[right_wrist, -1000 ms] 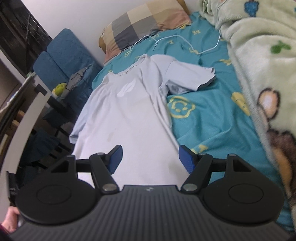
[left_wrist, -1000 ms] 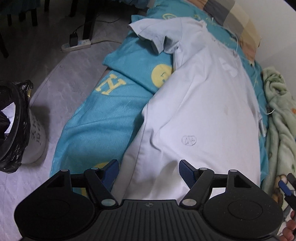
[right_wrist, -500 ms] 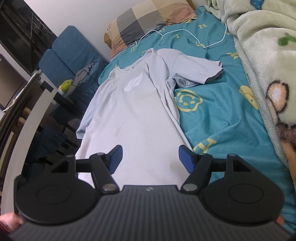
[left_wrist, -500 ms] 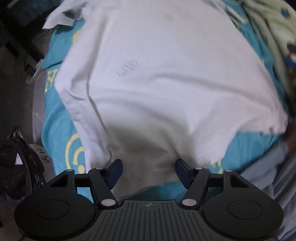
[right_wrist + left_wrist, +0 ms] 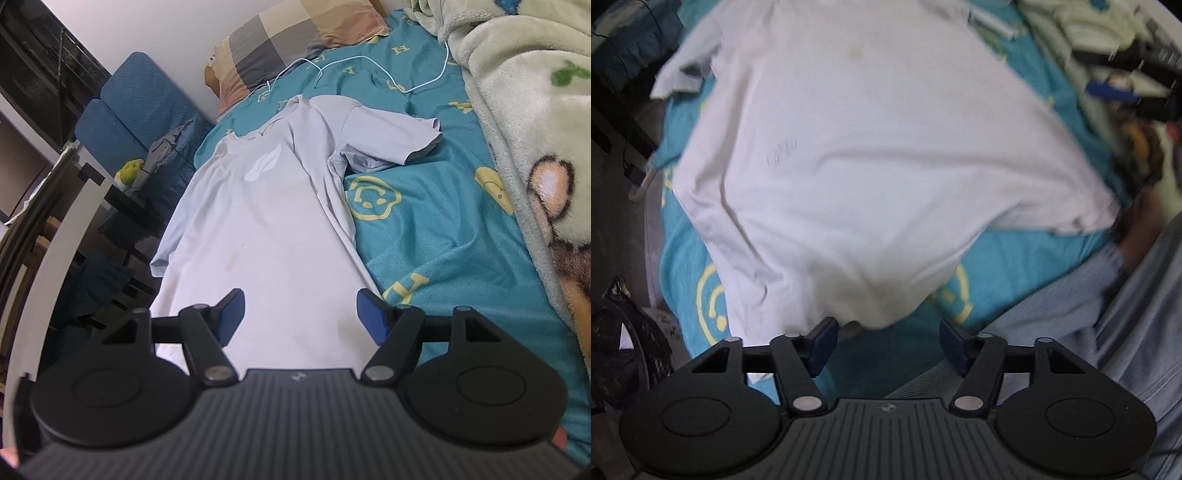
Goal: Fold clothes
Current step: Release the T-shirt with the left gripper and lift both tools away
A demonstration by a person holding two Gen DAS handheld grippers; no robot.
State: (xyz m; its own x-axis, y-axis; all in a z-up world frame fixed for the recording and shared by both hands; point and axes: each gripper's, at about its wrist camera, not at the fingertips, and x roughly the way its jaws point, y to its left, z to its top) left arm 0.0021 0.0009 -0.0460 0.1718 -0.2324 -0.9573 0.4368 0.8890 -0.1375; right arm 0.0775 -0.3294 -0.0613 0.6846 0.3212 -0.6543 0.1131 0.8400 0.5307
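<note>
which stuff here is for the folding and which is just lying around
For the job: t-shirt, left gripper, right gripper, both open and empty.

Lying about: pillow, white cable, fleece blanket, bin bag.

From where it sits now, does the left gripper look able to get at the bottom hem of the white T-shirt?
Probably yes. The left gripper is open, and the T-shirt hem lies just ahead of its fingertips on the teal bedsheet. Nothing lies between them.
</note>
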